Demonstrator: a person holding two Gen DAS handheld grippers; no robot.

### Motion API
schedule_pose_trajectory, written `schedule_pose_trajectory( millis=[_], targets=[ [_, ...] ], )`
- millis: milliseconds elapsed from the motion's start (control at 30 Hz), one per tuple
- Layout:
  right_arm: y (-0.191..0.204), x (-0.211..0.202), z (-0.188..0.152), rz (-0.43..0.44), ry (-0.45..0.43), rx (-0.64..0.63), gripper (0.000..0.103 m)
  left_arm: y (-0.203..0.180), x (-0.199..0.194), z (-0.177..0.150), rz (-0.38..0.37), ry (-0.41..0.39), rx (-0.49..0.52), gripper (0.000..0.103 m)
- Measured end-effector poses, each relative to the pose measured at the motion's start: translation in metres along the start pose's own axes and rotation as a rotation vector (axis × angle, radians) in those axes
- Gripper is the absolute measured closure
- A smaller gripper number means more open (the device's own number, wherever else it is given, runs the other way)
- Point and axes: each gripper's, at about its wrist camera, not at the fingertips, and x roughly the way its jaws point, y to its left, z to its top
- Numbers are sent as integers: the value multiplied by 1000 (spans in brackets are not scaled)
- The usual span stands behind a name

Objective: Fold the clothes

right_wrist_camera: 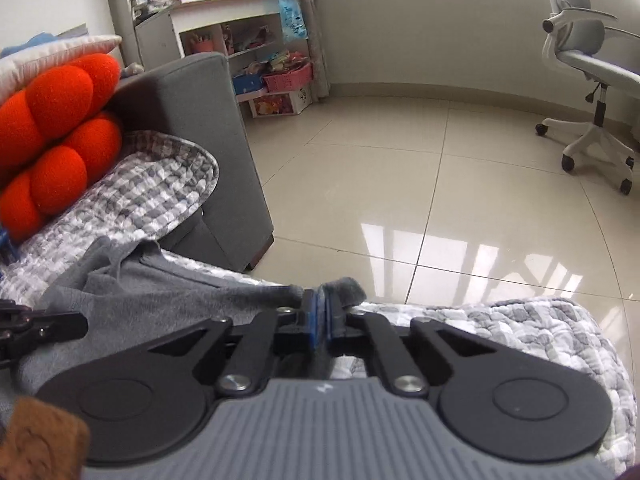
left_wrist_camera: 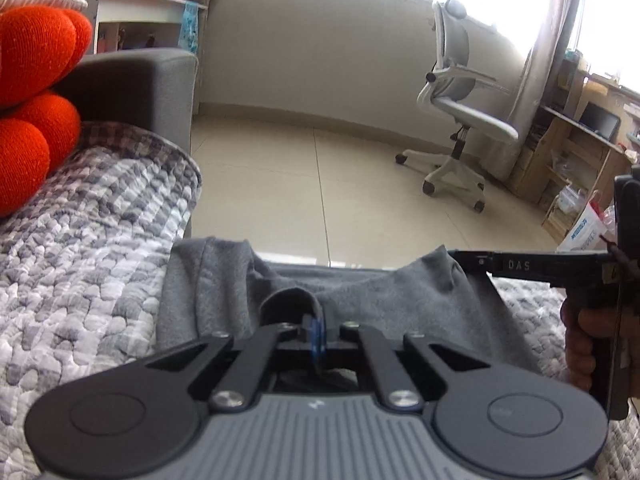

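Both sets of fingers clenched on the grey garment (left_wrist_camera: 360, 296): left gripper (left_wrist_camera: 318, 334) and right gripper (right_wrist_camera: 320, 316) pinch its far edge at the sofa's (left_wrist_camera: 80, 240) front edge. Step: fold grasp set. Next: likely carry that edge evenly across, both hands together.

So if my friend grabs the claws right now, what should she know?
Left claw: shut on a fold of the grey garment.
Right claw: shut on another edge of the same garment.
Where things are: the garment lies bunched on the grey-and-white quilted cover, near the sofa's front edge, with the orange knot cushion behind it.
Done: both edges are pinched.
Left: the garment is still crumpled, so probably spread it flat, then make the folds.
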Motion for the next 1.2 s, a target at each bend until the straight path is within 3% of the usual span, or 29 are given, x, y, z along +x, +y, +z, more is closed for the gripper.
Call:
schedule_pose_trajectory(
  millis=[133, 267, 467, 500, 533, 700, 800, 867, 900, 1033, 1133, 1200],
  targets=[
    [-18, -15, -3, 4, -59, 78, 101, 0, -13, 13, -39, -84, -11, 102],
    [-22, -11, -6, -14, -48, 95, 101, 0, -1, 8, -21, -40, 4, 102],
    [-39, -7, -11, 11, -43, 218, 101, 5, 8, 1, -3, -18, 0, 102],
    [-41, -10, -9, 13, -47, 233, 96, 5, 8, 1, -3, -18, -3, 102],
    [-43, -14, -8, 19, -52, 247, 86, 5, 8, 1, -4, -19, -6, 102],
    [-24, -23, -2, 75, -47, 198, 74, 4, 12, 0, -4, -13, -13, 102],
    [-3, -7, -6, 1, 34, 93, 75, 3, 11, 0, -2, -14, -12, 102],
    [0, -2, -7, -39, 42, 69, 85, 3, 9, 0, -2, -22, -14, 102],
    [-1, -3, -6, -37, 39, 70, 101, 3, 8, 2, -4, -28, -19, 102],
    [-4, -14, -6, -96, -9, 49, 103, 2, -2, 10, -27, -83, -52, 102],
    [-6, -17, -9, -104, -11, 37, 103, -4, 6, 8, 13, -45, -7, 101],
    [-2, -20, -11, -103, 2, 35, 96, 3, 14, 3, 23, 0, -43, 101]
  ],
)
